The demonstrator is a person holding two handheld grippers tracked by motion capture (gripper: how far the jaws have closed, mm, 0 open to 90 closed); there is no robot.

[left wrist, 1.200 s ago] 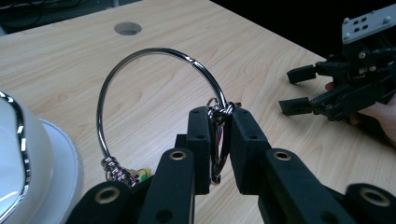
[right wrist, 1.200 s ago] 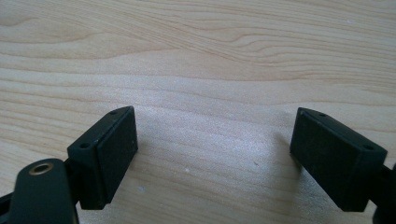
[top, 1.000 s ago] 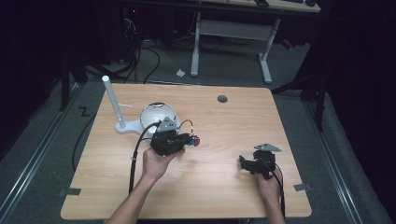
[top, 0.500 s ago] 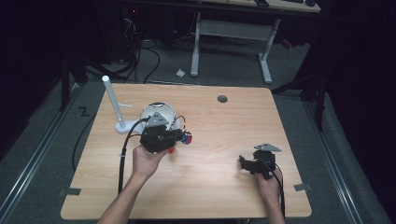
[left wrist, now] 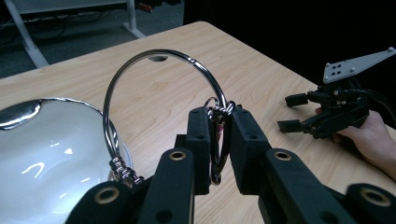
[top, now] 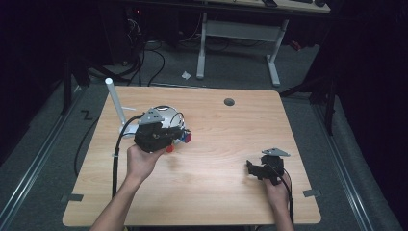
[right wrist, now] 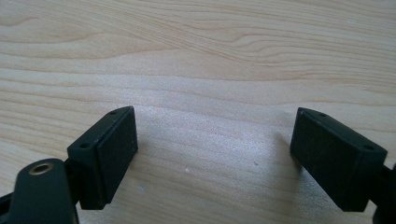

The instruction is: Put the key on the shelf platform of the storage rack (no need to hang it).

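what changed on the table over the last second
The left gripper, shut on a metal wire loop, has shifted toward the shiny dome and the white post. The right gripper stayed put near the table's right edge, jaws open.

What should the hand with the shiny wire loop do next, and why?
Probably lift it a little higher, toward the white upright post. The left gripper is shut on the thin chrome wire loop, which arches up beside the shiny metal dome, so it seems to need freeing. The right gripper rests open on the wooden table.
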